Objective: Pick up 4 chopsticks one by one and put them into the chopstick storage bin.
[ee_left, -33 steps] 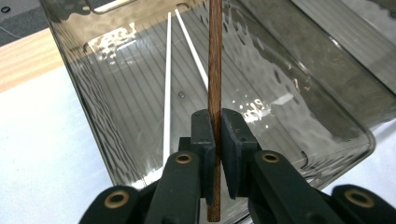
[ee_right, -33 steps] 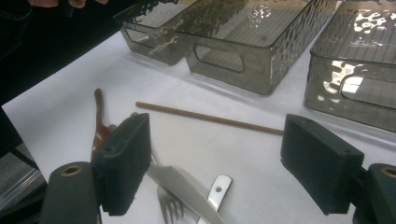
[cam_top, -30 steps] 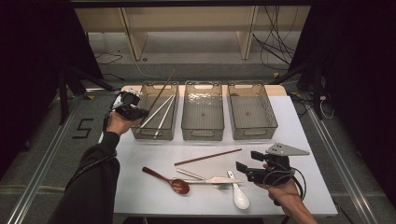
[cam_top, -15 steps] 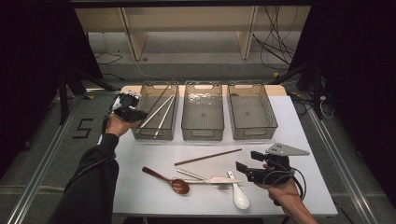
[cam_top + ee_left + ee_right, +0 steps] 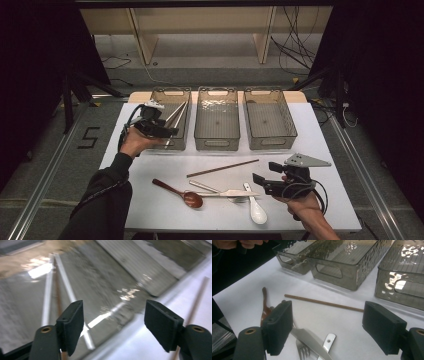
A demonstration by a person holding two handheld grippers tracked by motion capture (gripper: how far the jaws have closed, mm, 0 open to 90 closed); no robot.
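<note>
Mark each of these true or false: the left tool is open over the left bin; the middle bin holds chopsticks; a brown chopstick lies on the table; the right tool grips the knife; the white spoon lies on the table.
1. The left tool is open over the left bin. True; its jaws have just been opening, nothing between them.
2. The middle bin holds chopsticks. False: the chopsticks lie in the left bin.
3. A brown chopstick lies on the table. True.
4. The right tool grips the knife. False: it is open, holding nothing.
5. The white spoon lies on the table. True.
</note>
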